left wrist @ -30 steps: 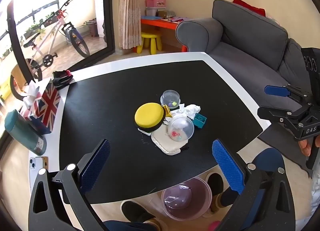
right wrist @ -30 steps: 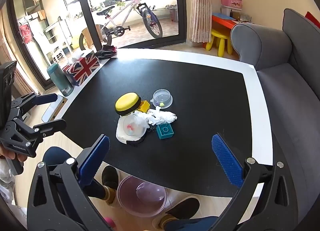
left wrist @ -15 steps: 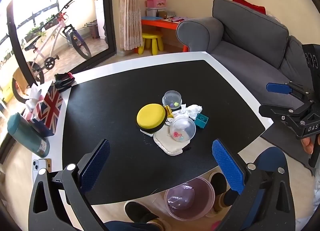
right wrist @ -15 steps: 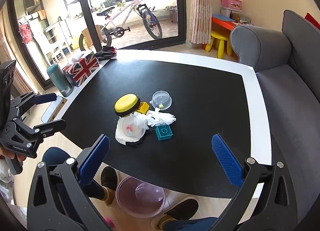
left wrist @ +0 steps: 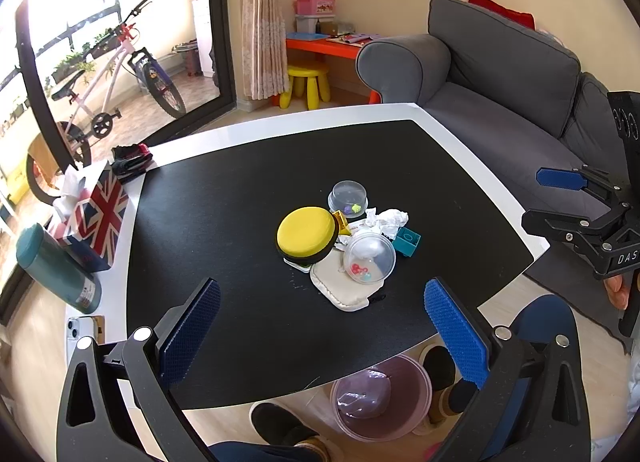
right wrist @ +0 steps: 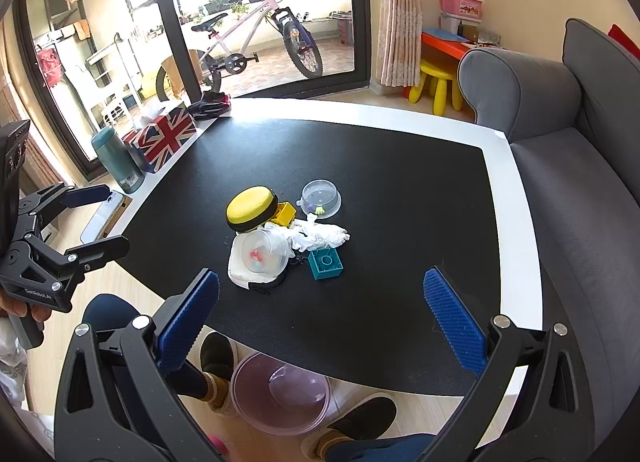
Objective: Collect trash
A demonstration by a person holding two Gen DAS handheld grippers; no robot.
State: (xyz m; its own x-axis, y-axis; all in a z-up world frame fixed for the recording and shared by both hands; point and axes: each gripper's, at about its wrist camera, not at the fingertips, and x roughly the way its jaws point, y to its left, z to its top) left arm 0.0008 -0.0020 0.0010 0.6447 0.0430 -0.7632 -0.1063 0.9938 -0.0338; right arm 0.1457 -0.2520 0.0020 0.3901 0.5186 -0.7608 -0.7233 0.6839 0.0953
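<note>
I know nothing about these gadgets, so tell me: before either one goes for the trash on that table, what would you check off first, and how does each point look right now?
1. Left gripper open and holding nothing: ok.
2. Right gripper open and holding nothing: ok.
3. Trash spotted: ok. The crumpled white paper lies in the pile mid-table.
4. Paper free to lift: not ok. It touches the clear dome, and the teal block and yellow block sit close by, so a grasp may nudge them.
5. Bin ready: ok. The pink bin stands on the floor by the table's near edge, open-topped.
6. Other trash under the pile: cannot tell.
</note>
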